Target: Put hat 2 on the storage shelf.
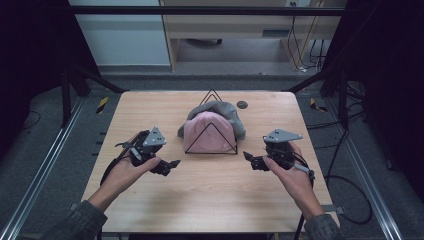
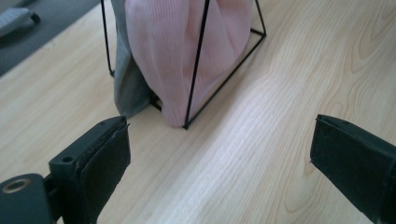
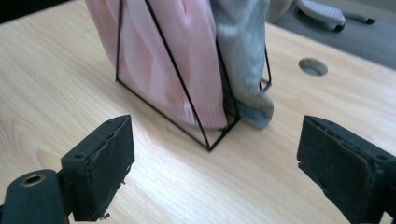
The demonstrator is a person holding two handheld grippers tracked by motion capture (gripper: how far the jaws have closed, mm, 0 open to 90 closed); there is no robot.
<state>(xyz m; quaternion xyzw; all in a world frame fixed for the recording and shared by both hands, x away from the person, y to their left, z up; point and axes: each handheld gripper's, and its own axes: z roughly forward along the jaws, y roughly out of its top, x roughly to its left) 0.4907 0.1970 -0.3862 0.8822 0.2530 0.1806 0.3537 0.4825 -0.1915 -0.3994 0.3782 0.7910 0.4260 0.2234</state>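
Note:
A pink knit hat and a grey knit hat hang over a black wire triangular rack at the table's middle. My left gripper hovers to the rack's left, open and holding nothing. To the rack's right is my right gripper, its jaws wide apart and holding nothing. Both point inward at the rack, a short way off it.
The wooden table has a round cable hole behind the rack. Bare wood lies in front of the hats. Black frame rails and cables run along both sides on the floor.

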